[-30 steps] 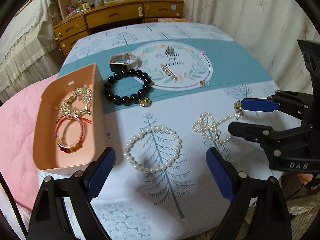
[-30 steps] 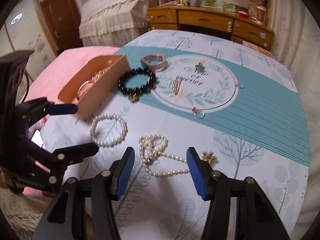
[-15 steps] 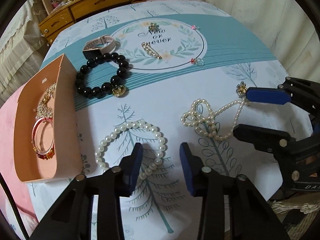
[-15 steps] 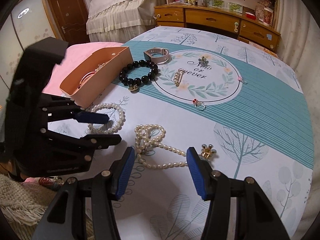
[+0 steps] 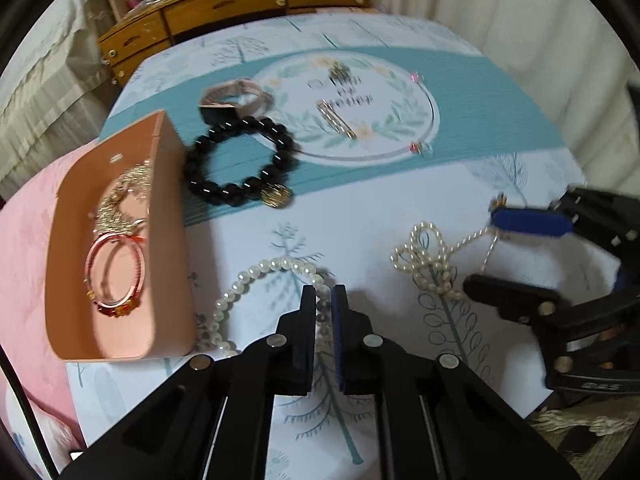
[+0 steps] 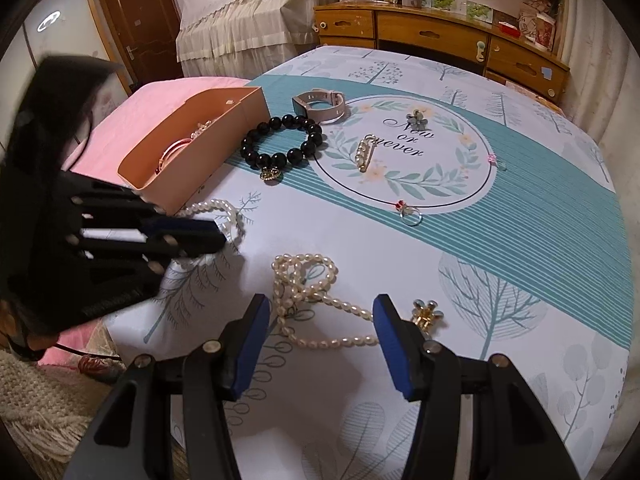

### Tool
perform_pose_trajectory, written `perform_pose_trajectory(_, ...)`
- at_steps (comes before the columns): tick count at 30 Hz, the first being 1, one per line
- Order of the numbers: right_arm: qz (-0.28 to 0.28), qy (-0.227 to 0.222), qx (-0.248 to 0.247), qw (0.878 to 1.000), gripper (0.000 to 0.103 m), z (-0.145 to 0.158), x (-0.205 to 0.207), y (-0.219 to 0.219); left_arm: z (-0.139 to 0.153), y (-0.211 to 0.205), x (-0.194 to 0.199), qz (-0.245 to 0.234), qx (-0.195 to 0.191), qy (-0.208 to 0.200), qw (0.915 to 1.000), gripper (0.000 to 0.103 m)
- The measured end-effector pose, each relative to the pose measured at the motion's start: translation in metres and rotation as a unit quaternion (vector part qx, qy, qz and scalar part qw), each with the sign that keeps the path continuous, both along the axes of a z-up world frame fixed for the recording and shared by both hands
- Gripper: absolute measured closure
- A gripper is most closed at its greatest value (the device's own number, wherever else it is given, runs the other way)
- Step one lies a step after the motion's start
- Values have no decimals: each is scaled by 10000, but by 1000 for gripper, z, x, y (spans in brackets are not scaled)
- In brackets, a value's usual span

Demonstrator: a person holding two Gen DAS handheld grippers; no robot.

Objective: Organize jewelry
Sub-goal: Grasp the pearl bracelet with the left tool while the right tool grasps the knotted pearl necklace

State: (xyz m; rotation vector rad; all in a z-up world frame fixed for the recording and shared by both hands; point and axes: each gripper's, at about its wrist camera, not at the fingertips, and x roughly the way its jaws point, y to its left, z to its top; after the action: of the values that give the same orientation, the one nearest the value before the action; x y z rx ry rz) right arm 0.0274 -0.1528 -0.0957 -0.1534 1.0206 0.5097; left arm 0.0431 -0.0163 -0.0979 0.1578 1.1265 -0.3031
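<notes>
The pearl bracelet [image 5: 256, 300], a ring of round white beads lying on the tablecloth [image 5: 360, 216] just beside the peach box [image 5: 168, 240], now sits pinched in our left gripper [image 5: 323, 312], whose fingers stood wide apart a second ago and have since closed on its near edge, so we judge the lift toward the box can begin. From the right wrist, our right gripper [image 6: 320, 320] stays spread open over the tangled pearl necklace [image 6: 308, 292], gripping nothing, while the black bead bracelet [image 6: 282, 142] and watch [image 6: 320, 104] wait beyond.
</notes>
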Motion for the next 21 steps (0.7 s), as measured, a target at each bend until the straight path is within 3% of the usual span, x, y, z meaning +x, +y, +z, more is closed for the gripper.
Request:
perform_pose_trajectory(4,7,147,-158,9998,49,-8,9,8,15,13,-3,93,-223,-142,9996,98)
perform_pose_trajectory(8,93,228,-373,9990,56,-14,15,19,24,23,-7,136,-403,-242,9988,98)
perform_pose_trajectory(15,387,6,-883,9953,62,-16,14,38,22,37,-11,167,-633,-224,9976,97)
perform_pose_trajectory(17,565,29,-881,9945,77,-15,12,43,20,40,-12,173,-690,-211,9972,97)
perform_pose_trajectory(20,696,64,-921,9933,90,-15,11,48,19,44,-13,175,-782,-195,9966,97)
perform_pose_trajectory(21,702,74,-947,9930,90,-14,11,50,19,45,-14,173,-813,-188,9964,97)
